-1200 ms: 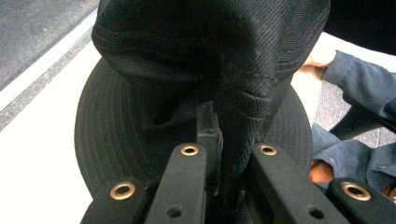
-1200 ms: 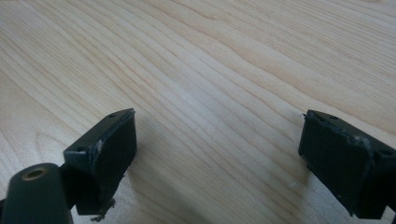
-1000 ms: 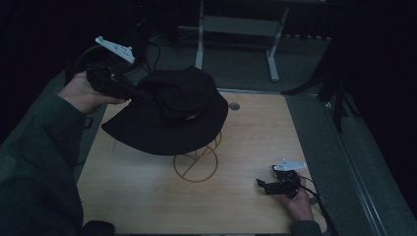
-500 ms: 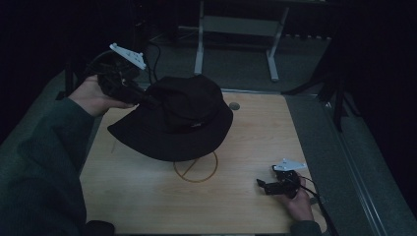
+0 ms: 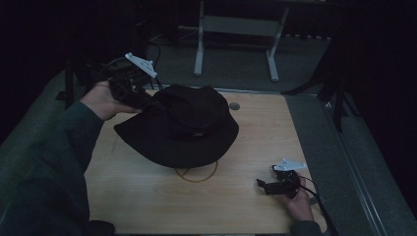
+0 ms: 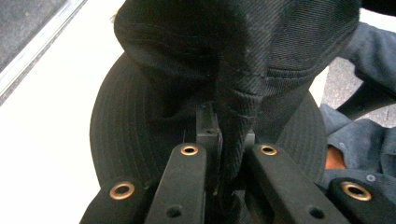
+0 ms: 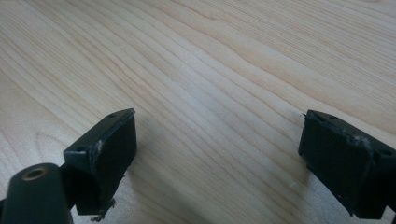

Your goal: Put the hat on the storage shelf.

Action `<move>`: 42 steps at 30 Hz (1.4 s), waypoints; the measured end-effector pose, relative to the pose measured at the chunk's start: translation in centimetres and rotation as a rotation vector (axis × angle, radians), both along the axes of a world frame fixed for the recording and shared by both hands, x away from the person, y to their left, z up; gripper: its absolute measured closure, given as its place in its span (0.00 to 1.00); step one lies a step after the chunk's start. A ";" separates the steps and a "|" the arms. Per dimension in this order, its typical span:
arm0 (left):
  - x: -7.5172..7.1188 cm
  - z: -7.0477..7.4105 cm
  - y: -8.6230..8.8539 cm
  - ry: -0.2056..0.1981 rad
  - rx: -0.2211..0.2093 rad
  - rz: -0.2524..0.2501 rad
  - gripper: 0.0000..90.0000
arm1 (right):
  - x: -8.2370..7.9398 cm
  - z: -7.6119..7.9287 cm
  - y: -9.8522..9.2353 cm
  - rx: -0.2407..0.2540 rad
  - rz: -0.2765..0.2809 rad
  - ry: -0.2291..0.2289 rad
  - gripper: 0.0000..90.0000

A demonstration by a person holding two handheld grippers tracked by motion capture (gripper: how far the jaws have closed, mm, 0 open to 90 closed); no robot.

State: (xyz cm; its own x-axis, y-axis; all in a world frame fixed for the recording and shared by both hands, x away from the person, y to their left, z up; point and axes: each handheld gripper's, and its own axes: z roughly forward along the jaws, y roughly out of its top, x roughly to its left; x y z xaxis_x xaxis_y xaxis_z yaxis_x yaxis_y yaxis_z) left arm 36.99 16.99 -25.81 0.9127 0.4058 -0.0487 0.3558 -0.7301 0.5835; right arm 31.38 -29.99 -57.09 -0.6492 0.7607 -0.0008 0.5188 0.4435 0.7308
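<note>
A black bucket hat [image 5: 187, 125] sits over a gold wire stand [image 5: 196, 173] at the middle of the wooden table [image 5: 255, 142]; only the stand's base ring shows beneath the brim. My left gripper [image 5: 147, 101] is shut on the hat's brim at its back left edge. In the left gripper view the fabric of the hat [image 6: 233, 56] is pinched between the jaws of the left gripper [image 6: 227, 151]. My right gripper [image 5: 263, 186] rests low at the table's front right, held by a hand. Its jaws stand wide apart over the bare wood [image 7: 210, 56], with nothing in the right gripper [image 7: 217, 140].
A small round grommet [image 5: 234, 105] is set in the table behind the hat. A grey metal frame with two legs [image 5: 236, 29] stands on the floor beyond the table. Grey ledges run along the table's left and right sides.
My left gripper has carried the hat to the right and lower, so it now covers most of the wire stand. The right gripper has stayed still.
</note>
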 end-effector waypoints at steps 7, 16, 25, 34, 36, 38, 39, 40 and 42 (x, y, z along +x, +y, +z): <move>1.0 -2.2 -0.7 0.018 0.044 0.022 0.95 | 0.0 0.0 0.0 0.000 0.000 0.000 0.12; 1.6 -4.4 -1.9 0.042 0.121 0.029 0.90 | 0.0 0.0 0.0 0.000 0.000 0.000 0.12; 1.3 -5.2 -3.0 0.036 0.120 0.021 0.78 | 0.0 0.0 0.0 0.000 0.000 0.000 0.12; 1.0 -5.1 -2.9 0.040 0.099 0.061 0.35 | 0.0 0.0 0.0 0.000 0.000 0.000 0.12; 0.9 -5.0 -2.6 0.031 0.094 0.080 0.28 | 0.0 0.0 0.0 0.000 0.000 0.000 0.12; 0.9 -4.8 -2.2 0.025 0.079 0.093 0.21 | 0.0 0.0 0.0 0.000 0.000 0.000 0.12; 0.8 -4.6 -2.0 0.020 0.064 0.098 0.20 | 0.0 0.0 0.0 0.000 0.000 0.000 0.12; 0.6 -4.5 -1.7 0.014 0.055 0.105 0.19 | 0.0 0.0 0.0 0.000 0.000 0.000 0.12; 0.4 -4.2 -1.2 0.002 0.039 0.117 0.17 | 0.0 0.0 0.0 0.000 0.000 0.000 0.12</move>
State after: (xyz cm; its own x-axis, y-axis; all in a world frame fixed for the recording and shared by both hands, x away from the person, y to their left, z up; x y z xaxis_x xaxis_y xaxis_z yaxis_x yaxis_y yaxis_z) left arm 37.37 15.81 -30.00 0.8589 0.5111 -0.0325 0.4408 -0.7056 0.5548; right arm 31.38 -29.99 -57.09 -0.6490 0.7608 -0.0008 0.5191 0.4436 0.7306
